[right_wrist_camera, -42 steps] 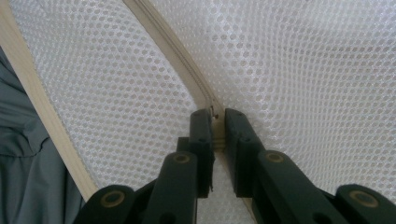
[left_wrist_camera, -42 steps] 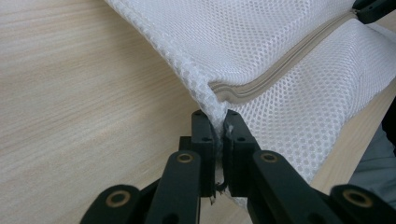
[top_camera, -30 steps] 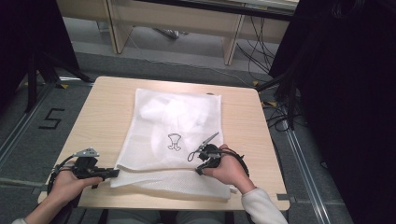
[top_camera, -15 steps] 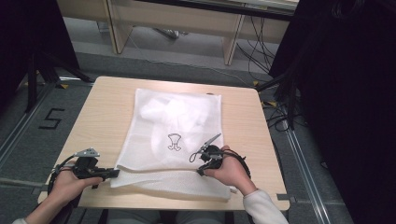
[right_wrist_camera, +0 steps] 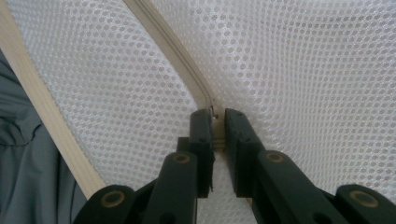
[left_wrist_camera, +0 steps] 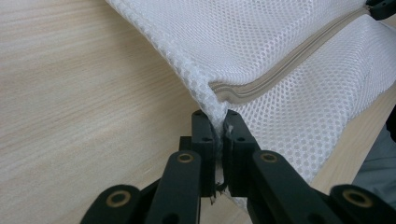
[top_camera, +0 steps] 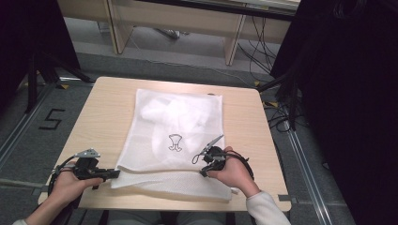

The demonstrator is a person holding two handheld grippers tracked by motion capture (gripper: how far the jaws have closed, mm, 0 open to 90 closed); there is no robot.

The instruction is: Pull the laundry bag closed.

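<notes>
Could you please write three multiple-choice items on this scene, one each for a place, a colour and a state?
1. Where does the left gripper hold the mesh bag?
A. at its corner, by the zip's end
B. at its far edge
C. at the printed mark

2. What colour is the zip?
A. black
B. beige
C. red

3. How do the right gripper's jaws stand?
A. wide apart above the bag
B. closed on the zip pull
C. closed on the table's edge

Answers: 1 A, mesh is pinched beside the zip's end; 2 B, a beige strip; 3 B, jaws meet at the pull.

Numeral 5 point(top_camera: 51, 119) on floor (black, left of table point(top_camera: 108, 101)).
</notes>
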